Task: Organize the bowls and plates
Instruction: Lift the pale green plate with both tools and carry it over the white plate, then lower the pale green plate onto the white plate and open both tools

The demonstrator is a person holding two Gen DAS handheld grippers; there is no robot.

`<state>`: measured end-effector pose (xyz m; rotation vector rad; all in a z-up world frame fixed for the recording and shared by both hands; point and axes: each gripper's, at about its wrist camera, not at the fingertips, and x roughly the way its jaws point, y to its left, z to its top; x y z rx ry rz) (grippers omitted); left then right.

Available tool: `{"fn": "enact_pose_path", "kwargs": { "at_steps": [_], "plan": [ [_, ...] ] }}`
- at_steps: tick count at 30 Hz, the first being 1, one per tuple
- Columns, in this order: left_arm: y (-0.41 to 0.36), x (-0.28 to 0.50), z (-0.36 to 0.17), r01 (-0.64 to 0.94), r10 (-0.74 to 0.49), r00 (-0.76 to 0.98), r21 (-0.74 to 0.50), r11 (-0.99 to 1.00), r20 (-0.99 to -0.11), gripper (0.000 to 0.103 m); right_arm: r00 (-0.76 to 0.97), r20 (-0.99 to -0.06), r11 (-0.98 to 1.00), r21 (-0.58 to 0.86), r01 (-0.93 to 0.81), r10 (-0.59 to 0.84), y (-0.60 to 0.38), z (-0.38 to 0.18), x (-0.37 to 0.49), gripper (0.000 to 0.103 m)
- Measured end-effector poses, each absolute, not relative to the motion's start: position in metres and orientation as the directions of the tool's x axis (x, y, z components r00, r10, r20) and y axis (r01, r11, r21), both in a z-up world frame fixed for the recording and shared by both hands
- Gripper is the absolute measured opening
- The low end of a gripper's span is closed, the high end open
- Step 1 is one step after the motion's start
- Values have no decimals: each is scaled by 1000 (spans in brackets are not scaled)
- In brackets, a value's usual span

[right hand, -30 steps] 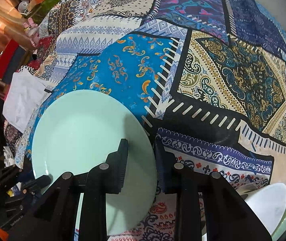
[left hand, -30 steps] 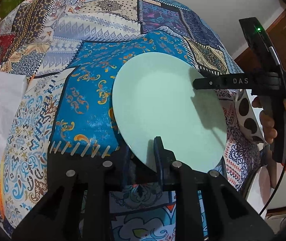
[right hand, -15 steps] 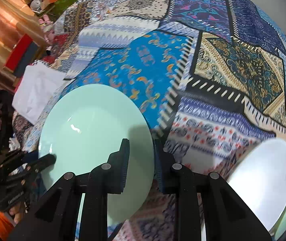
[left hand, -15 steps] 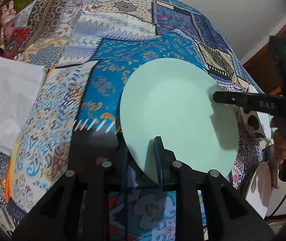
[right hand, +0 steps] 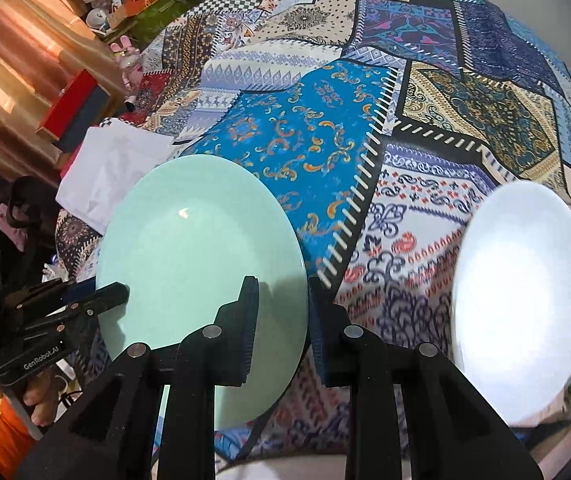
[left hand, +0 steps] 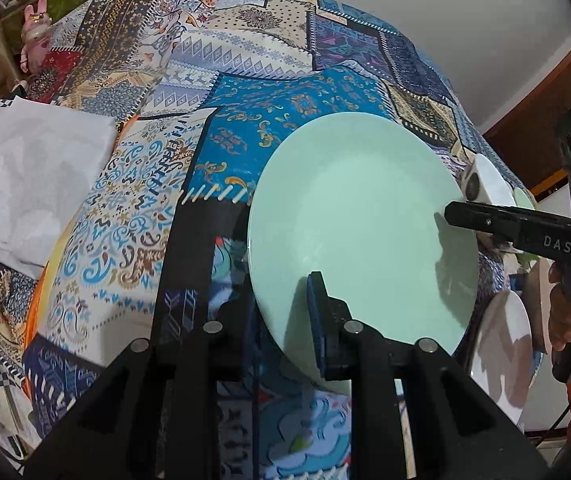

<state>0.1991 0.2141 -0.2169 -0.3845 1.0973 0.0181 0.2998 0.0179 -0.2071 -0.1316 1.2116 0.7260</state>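
A pale green plate (left hand: 361, 224) is held above the patchwork tablecloth (left hand: 245, 128) by both grippers. My left gripper (left hand: 285, 316) is shut on its near rim, with one finger on top and the other under it. My right gripper (right hand: 281, 320) is shut on the opposite rim of the same plate (right hand: 201, 264); it shows at the right of the left wrist view (left hand: 461, 216). A white plate (right hand: 521, 296) lies at the right on the table. It also shows in the left wrist view (left hand: 501, 356).
A white folded cloth (left hand: 29, 180) lies at the left of the table. A spotted bowl (left hand: 475, 184) sits beyond the green plate. Boxes and clutter (right hand: 85, 104) stand off the table's left side.
Both grippers have carried the green plate up and toward the right. The white plate at the right has come fully into the right wrist view.
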Motion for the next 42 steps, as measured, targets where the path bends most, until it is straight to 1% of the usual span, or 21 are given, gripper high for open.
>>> {"fn": "enact_pose_path", "kwargs": {
  "at_steps": [8,21,42],
  "plan": [
    [197,179,-194,-178,-160,492,-279,944,-856,23,194,-870,777,279,-565,454,-2,-196,279,22],
    [159,156,-169,-131,-183,524,-291,948,-832,23,253,-850,800,276,-532,461,-46,-176,249,22],
    [98,138,-149,-40,-222,520,-283,958,-825,23,316,-828,835,287,-470,462,-114,-159,214,22]
  ]
}}
